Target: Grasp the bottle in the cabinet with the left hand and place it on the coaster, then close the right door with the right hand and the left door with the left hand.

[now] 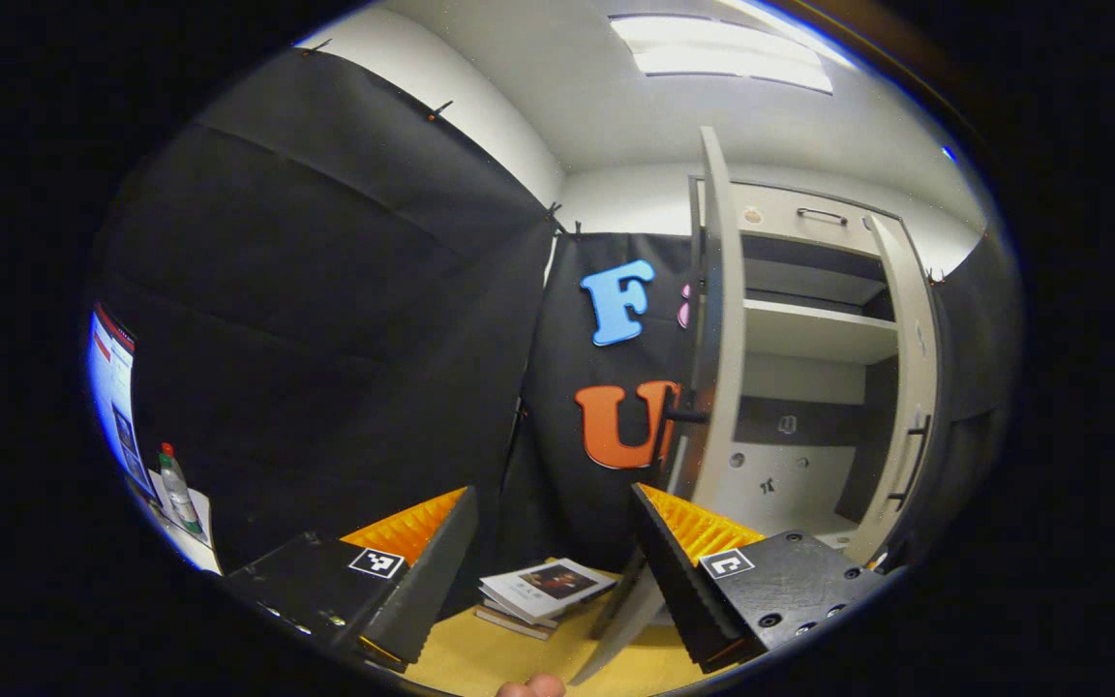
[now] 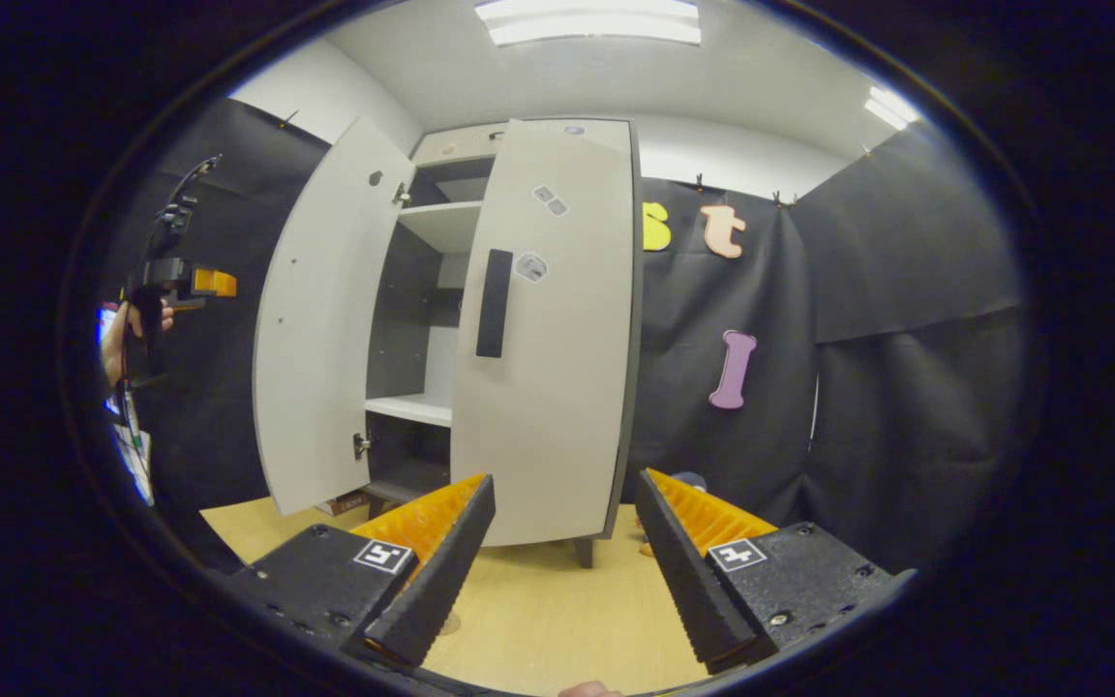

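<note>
The grey cabinet stands with both doors ajar. In the right gripper view its left door swings wide, and the right door with a black handle is partly turned in. My right gripper is open and holds nothing, a little in front of that door. My left gripper is open and holds nothing too, left of the left door's edge, and a hand holds it up beside that door. The shelves I can see look bare. A dark rounded thing peeks over my right finger; I cannot tell what it is.
A stack of books lies on the wooden table below my left gripper. A plastic bottle with a red cap stands beside a lit screen at the far left. Black cloth walls close in the booth.
</note>
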The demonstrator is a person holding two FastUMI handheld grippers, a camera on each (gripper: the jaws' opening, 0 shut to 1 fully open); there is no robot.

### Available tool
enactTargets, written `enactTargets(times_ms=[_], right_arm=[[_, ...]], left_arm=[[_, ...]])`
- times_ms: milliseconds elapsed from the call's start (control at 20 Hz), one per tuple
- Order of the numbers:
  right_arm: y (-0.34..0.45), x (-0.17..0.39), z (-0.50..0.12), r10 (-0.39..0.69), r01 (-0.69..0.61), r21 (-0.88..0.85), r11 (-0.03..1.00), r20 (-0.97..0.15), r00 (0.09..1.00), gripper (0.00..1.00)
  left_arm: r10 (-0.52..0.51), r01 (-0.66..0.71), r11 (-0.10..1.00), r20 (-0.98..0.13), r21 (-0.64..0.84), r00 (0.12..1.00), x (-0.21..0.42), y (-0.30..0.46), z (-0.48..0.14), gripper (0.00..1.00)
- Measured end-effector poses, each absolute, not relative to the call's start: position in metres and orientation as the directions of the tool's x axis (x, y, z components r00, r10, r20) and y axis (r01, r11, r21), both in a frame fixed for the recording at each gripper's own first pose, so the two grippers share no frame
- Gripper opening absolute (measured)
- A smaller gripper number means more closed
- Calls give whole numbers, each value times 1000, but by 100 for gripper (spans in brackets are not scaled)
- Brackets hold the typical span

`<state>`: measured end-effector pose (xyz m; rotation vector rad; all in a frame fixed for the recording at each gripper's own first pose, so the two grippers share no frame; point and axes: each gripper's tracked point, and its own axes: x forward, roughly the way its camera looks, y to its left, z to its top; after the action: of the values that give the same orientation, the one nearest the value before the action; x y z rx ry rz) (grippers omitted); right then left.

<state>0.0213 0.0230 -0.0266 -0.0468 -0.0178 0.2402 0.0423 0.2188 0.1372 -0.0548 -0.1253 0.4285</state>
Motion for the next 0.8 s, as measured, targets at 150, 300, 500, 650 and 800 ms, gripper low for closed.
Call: enactTargets(times_ms=[150,300,500,650,800], right_arm=[[16,20,-21,222,-220,-62,973,23,975,96],[6,19,-16,202,-199,-72,977,28,979,96],[-11,16,-12,160,-156,-89,984,42,986,96],[-15,13,-5,144,-141,-56,988,58,988,96],[-13,11,1,142,-139,-36,990,77,987,96]], left_arm=[[421,-418,907,99,-45,902,79,229,133,95],[436,-438,899,89,9,896,101,240,126,95],[403,-406,914,83,16,911,112,234,130,96],[378,-381,924,74,38,923,113,223,130,93],[339,-341,940,74,22,938,112,196,129,93]])
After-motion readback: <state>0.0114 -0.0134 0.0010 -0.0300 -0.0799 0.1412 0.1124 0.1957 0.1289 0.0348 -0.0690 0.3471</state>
